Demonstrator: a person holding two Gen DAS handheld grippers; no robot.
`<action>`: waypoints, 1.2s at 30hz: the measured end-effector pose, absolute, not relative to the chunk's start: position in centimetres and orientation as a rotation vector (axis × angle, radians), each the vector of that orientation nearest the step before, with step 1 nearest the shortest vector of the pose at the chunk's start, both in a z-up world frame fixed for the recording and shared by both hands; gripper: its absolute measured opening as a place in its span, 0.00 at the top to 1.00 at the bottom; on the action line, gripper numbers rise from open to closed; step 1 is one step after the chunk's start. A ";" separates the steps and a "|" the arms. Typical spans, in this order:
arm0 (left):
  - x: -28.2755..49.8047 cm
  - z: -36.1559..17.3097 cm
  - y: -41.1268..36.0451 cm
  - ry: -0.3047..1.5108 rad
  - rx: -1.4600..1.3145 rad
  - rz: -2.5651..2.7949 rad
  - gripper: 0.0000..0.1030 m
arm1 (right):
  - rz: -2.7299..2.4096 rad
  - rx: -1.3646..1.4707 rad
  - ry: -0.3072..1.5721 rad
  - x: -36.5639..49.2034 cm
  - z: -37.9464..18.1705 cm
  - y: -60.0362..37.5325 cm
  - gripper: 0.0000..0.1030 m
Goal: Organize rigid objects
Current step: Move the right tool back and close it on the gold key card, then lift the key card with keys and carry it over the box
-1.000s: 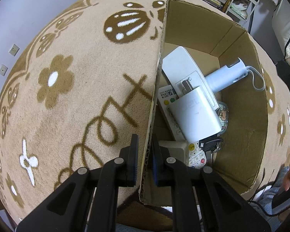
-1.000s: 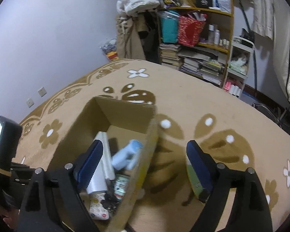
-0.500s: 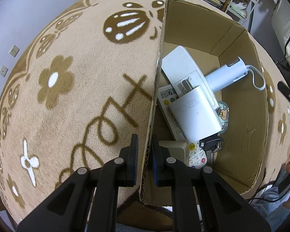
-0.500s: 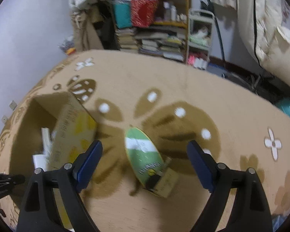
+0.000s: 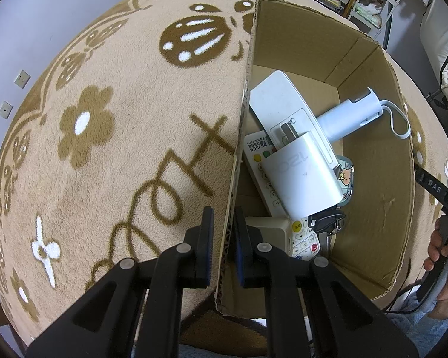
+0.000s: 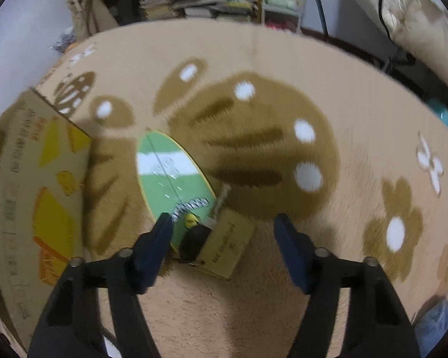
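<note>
In the left wrist view, the left gripper [image 5: 224, 238] sits at 6 o'clock with its fingers nearly together, pinching the near wall of the cardboard box [image 5: 370, 68] between the blue pads. Just beyond the pads, inside the box, lie a small beige block [image 5: 268, 226] and a button remote [image 5: 271, 191] under a white charger [image 5: 301, 179]. Dark keys [image 5: 325, 220] rest at the charger's near end. Farther in, toward 12 o'clock, a long white remote [image 5: 283, 101] lies flat, and a pale blue handheld device [image 5: 352, 113] with a loop cord points to 2 o'clock. So several rigid items appear already packed, and the box is being steadied.

In the right wrist view, the right gripper [image 6: 224, 229] is at 6 o'clock, fingers spread wide and holding nothing. Just beyond the tips, on the carpet [image 6: 283, 59], lie a green oval board [image 6: 170, 173] and, touching its near end, a small brown carton [image 6: 227, 244]. The box's printed outer wall stands at 9 o'clock. These two things look like what remains to be gathered; I judge the task well along but unfinished.

The right view is motion-blurred, so the print on the carton and the dark object between it and the board are hard to make out. Whether the left tip touches the board cannot be told. The box's near corner is hidden behind the left gripper.
</note>
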State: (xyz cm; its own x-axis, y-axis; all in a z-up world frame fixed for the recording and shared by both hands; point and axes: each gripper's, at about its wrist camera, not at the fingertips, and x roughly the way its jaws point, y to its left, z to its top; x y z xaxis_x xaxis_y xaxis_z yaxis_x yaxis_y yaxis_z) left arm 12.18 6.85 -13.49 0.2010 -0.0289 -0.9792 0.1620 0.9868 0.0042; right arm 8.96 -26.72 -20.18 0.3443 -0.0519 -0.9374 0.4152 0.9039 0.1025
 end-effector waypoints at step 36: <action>12.0 -13.4 6.5 1.358 0.129 -0.134 0.90 | -0.217 0.364 0.928 8.4 -11.5 -24.6 0.73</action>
